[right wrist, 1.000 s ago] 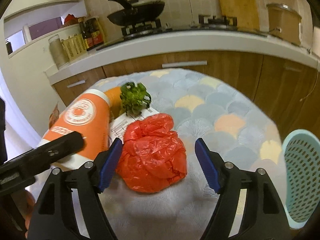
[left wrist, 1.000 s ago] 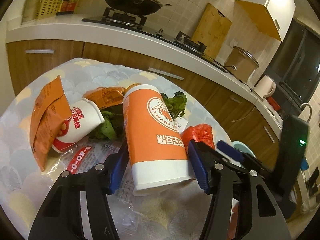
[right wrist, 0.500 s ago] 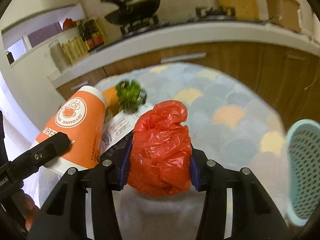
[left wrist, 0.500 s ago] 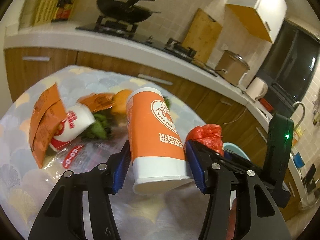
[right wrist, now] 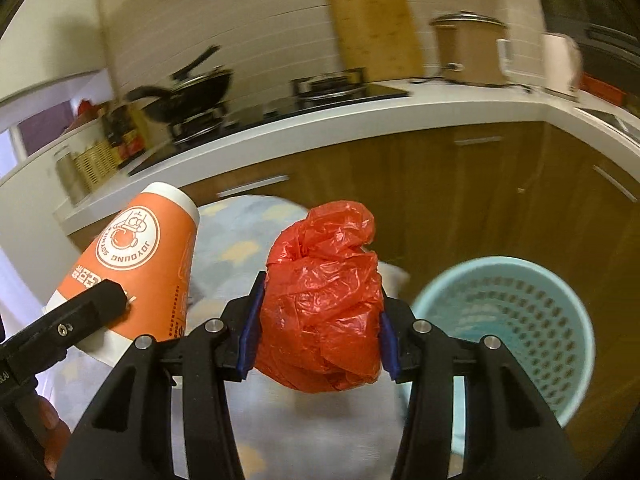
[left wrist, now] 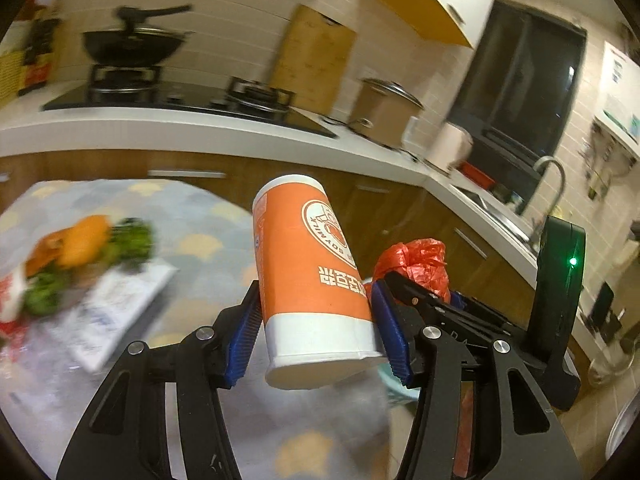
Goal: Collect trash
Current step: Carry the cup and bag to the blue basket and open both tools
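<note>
My left gripper is shut on a tall orange and white paper cup, lifted off the table and tilted. The same orange cup shows at the left of the right wrist view. My right gripper is shut on a crumpled red plastic bag, also held in the air. That red bag appears just right of the cup in the left wrist view. A light blue perforated waste basket stands on the floor, below and to the right of the red bag.
More trash lies blurred on the patterned tablecloth: green leaves, an orange wrapper and a white packet. Behind runs a white counter with a stove, a wok, a pot and wooden cabinets.
The right gripper closed onto the red bag and lifted it. Both grippers rose and swung right with their loads, away from the table's trash and toward the blue basket.
</note>
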`<state>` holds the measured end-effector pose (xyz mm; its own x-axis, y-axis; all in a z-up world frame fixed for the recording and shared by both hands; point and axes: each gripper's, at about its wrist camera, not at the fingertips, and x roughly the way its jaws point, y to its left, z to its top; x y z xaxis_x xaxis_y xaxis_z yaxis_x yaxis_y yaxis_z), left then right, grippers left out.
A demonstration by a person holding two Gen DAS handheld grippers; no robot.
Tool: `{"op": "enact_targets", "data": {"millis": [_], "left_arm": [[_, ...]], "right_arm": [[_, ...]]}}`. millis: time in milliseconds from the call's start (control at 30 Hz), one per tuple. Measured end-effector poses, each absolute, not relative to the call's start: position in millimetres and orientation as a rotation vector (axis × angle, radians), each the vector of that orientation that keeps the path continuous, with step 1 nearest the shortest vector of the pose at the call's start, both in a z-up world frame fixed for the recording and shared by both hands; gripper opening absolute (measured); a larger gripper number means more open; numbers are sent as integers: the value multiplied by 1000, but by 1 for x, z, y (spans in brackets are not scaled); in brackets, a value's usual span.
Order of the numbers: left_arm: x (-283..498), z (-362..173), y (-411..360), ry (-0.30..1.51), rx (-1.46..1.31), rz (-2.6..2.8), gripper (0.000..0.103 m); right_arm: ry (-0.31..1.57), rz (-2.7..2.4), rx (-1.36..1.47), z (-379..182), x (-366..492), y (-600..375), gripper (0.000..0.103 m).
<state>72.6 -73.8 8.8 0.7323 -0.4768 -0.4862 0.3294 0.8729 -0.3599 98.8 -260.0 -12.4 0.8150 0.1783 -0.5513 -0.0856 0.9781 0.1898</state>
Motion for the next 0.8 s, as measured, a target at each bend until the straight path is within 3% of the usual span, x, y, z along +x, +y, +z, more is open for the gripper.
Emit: {"op": "enact_targets", "data": {"millis": [600,800], "left_arm": [[125,-57,-224,811,-134,-637,56],[134,-72,-223,863,-140,-603,64]], "right_arm": [[791,-103,284,-91,105,-394,48],[820,-137,301,-102,108,-403,59]]}}
